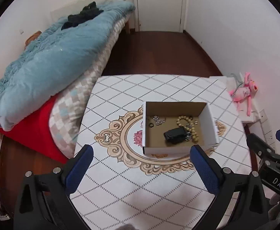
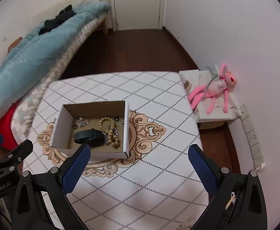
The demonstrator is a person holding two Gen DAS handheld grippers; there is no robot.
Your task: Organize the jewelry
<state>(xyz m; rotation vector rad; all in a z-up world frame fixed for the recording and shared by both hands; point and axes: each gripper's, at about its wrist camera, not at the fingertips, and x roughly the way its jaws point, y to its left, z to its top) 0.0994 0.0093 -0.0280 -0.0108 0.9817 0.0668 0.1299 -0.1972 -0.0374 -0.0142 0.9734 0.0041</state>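
Note:
An open cardboard box (image 1: 166, 150) stands on the patterned table (image 1: 132, 182). Inside lie a black band (image 1: 175, 134), a beaded bracelet (image 1: 188, 124), a silver chain (image 1: 159, 120) and a small black ring (image 1: 151, 125). My left gripper (image 1: 141, 149) hovers open and empty just in front of the box. In the right wrist view, the same box (image 2: 105, 154) holds the band (image 2: 88, 135), beads (image 2: 109, 128) and chain (image 2: 82, 121). The right gripper (image 2: 139, 148) is open and empty, near the box's front right corner. Each gripper shows at the edge of the other's view.
A bed with a blue quilt (image 1: 49, 65) and red blanket (image 1: 30, 132) presses against the table's left side. A pink plush toy (image 2: 214, 88) lies on a low white shelf to the right. Wall sockets (image 2: 253, 140), dark wooden floor and a white door (image 1: 159, 5) lie beyond.

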